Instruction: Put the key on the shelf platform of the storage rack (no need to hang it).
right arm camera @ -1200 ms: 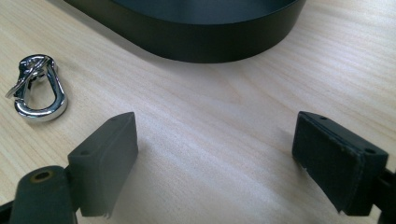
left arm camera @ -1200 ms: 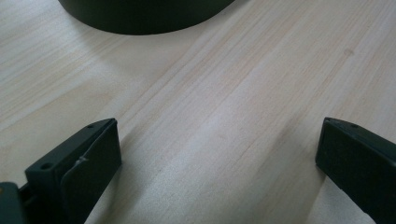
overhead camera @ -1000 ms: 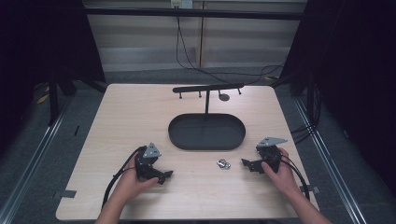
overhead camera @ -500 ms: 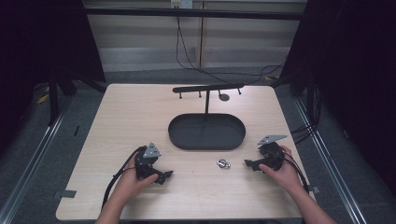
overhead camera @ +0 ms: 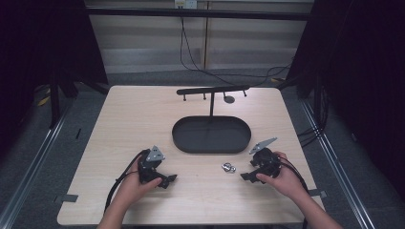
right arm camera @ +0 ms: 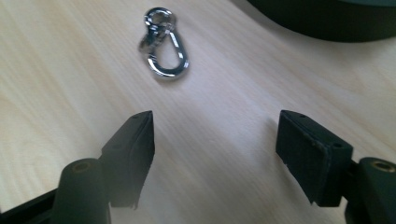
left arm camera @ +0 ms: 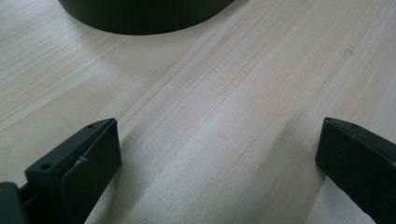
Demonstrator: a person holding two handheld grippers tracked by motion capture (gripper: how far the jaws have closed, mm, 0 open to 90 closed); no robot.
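A small silver snap hook lies flat on the pale wooden table, just in front of the black oval tray. My right gripper sits right of the hook and points at it from a short way off. Its jaws have just been closing, still stand open, and have only bare wood between them. My left gripper rests on the table left of the hook. It is wide open over bare wood, with the tray's wall ahead of it.
A black T-shaped stand rises from the tray's back, with short pegs and a small round disc hanging under its bar. Cables trail from both grippers to the table's front edge. Dark curtains and floor rails flank the table.
My right gripper has shifted left towards the snap hook and lifted slightly. The left hand and the hook have stayed where they were.
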